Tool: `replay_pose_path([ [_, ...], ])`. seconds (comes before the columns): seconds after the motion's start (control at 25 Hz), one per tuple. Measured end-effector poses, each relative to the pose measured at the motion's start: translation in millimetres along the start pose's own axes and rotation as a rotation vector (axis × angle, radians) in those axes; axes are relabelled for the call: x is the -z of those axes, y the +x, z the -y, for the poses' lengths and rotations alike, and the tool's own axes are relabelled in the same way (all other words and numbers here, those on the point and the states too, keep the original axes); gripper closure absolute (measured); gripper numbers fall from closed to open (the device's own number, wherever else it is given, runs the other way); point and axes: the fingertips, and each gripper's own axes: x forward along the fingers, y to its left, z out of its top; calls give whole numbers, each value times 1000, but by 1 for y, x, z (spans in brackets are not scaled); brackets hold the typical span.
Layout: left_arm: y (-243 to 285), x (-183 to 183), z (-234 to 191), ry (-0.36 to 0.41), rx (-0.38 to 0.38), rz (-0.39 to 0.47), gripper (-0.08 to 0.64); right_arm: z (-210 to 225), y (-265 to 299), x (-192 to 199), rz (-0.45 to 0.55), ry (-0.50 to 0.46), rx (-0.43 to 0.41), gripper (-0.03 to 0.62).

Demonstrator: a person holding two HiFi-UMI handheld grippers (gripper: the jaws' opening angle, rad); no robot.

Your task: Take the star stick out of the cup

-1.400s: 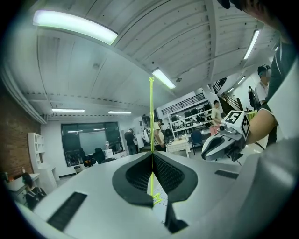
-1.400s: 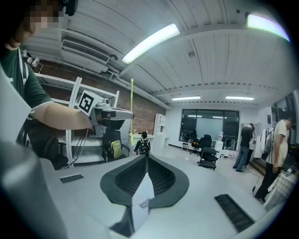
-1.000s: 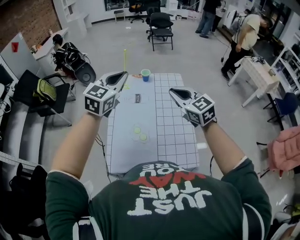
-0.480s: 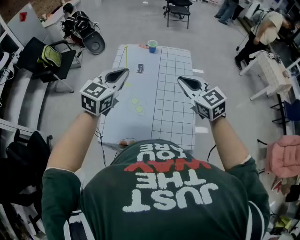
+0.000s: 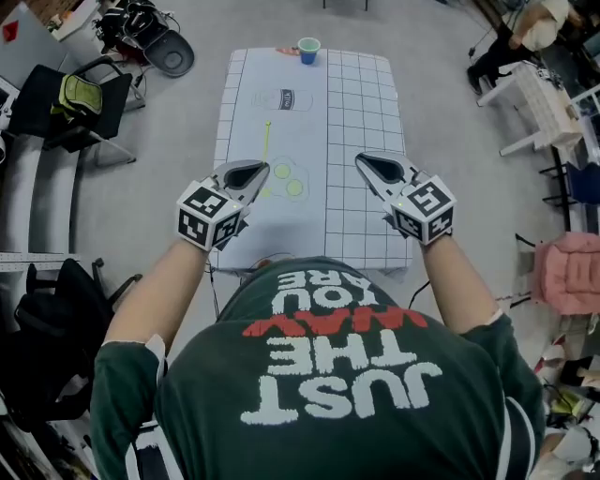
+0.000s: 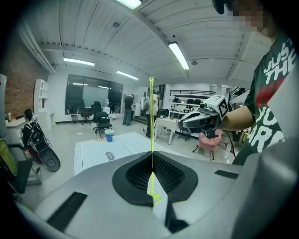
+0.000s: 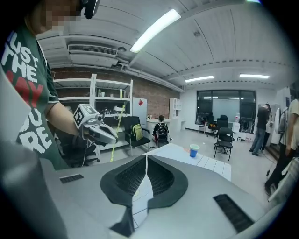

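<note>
A thin yellow-green star stick (image 5: 267, 141) rises from my left gripper (image 5: 255, 171), which is shut on its lower end. In the left gripper view the stick (image 6: 152, 116) stands straight up out of the closed jaws of the left gripper (image 6: 152, 161). The blue-and-green cup (image 5: 308, 49) stands at the far end of the white table (image 5: 356, 112), well away from both grippers. My right gripper (image 5: 366, 161) hovers over the table's near right part, shut with nothing in it. The right gripper view shows the left gripper (image 7: 100, 133) with the stick (image 7: 117, 135) and the cup (image 7: 194, 150).
Two pale green round marks (image 5: 289, 180) sit on the table between the grippers. Left of the table is a black chair with a green bag (image 5: 80, 98). On the right are a white side table (image 5: 539, 103) and a pink bundle (image 5: 567, 286). A person (image 5: 534, 23) bends over at the far right.
Both grippers have drawn back from the far end toward the table's near end. The left one carries the stick along, farther from the cup. The jaws look unchanged.
</note>
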Motion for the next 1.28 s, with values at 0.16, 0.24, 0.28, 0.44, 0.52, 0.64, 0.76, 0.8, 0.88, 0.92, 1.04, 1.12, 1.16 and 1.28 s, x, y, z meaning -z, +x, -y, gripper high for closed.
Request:
replay_pose_path([
  [0.16,5,47,8,-62,58,-77,549,-23,16,29,-55,43,-25,557],
  [0.24,9,63,9,-90,78,-107,549,-28,25,43,-79,61,-35,557],
  [0.28,12,68,8,-101,86,-120,549,-29,30,50,-90,68,-40,557],
  [0.44,21,93,21,-148,135,-176,549,-39,41,79,-143,106,-70,557],
  [0.52,25,108,32,-175,160,-210,549,-46,44,93,-170,126,-90,557],
  [0.64,31,123,39,-218,188,-250,549,-53,49,110,-193,147,-116,557],
  [0.76,34,137,45,-267,207,-288,549,-61,53,126,-214,170,-135,557],
  [0.8,35,141,47,-281,212,-301,549,-64,53,131,-220,177,-141,557],
  [0.88,36,149,51,-303,221,-324,549,-69,55,141,-229,189,-153,557],
  [0.92,36,153,52,-315,226,-335,549,-71,56,145,-232,195,-158,557],
  [1.04,37,165,58,-358,241,-366,549,-77,58,157,-240,218,-165,557],
  [1.12,37,171,60,-378,247,-387,549,-79,59,164,-246,236,-166,558],
  [1.16,37,173,60,-386,245,-396,549,-80,60,166,-247,244,-165,558],
  [1.28,37,178,58,-416,236,-414,549,-81,62,173,-247,268,-161,558],
])
